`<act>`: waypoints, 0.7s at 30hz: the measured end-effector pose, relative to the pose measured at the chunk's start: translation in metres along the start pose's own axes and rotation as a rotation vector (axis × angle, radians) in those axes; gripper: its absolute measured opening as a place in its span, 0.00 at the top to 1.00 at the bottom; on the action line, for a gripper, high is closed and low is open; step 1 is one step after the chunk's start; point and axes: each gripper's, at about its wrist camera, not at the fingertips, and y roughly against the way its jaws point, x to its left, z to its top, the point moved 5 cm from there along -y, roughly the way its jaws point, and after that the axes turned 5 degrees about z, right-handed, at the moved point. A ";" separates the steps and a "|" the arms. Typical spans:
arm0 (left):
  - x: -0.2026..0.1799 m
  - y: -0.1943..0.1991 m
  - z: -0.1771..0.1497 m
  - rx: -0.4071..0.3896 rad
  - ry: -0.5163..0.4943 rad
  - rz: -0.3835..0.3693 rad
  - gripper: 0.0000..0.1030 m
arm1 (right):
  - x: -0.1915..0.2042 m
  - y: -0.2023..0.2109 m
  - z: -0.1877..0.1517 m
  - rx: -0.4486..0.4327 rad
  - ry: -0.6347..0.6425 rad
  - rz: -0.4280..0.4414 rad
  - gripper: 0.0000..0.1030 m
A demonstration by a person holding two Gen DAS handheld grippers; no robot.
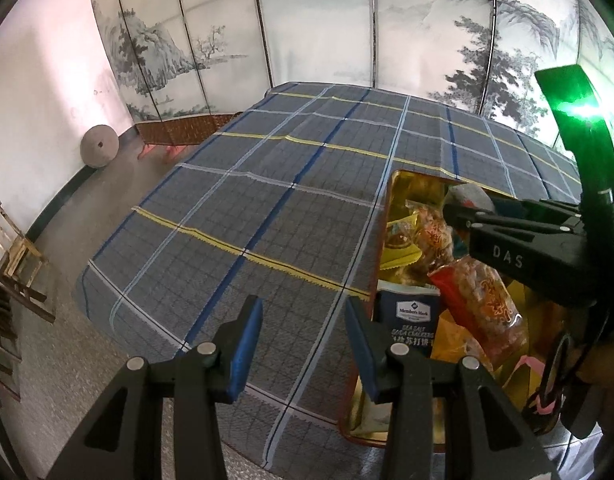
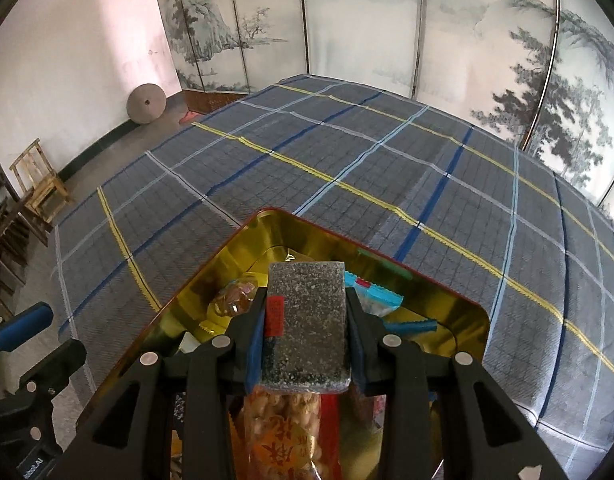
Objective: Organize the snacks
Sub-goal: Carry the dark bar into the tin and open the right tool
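Note:
A gold tin box [image 2: 463, 312] with a red rim sits on the plaid table and holds several wrapped snacks. My right gripper [image 2: 307, 320] is shut on a dark speckled sesame bar [image 2: 307, 312] and holds it over the tin. Below it lies a peanut brittle pack [image 2: 283, 428]. In the left wrist view the tin [image 1: 391, 200] is at the right, with a blue cracker packet [image 1: 411, 320] and a peanut pack [image 1: 483, 300]. My left gripper [image 1: 305, 344] is open and empty over the cloth, just left of the tin. The right gripper's body [image 1: 519, 240] reaches over the tin.
A grey-blue plaid cloth [image 1: 267, 184] covers the table. A painted folding screen [image 1: 315, 28] stands behind it. A round millstone [image 1: 100, 146] leans on the left wall. Wooden chairs [image 2: 39, 184] stand on the floor at the left.

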 end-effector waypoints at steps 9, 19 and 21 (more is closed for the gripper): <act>0.004 -0.002 -0.002 0.005 0.012 0.000 0.58 | 0.009 0.005 0.002 -0.026 0.028 -0.022 0.68; 0.007 -0.003 -0.003 0.011 0.024 0.003 0.58 | 0.007 0.015 0.003 -0.042 0.008 -0.041 0.62; 0.007 -0.002 -0.003 0.007 0.021 0.008 0.58 | 0.006 0.019 0.003 -0.053 0.008 -0.049 0.59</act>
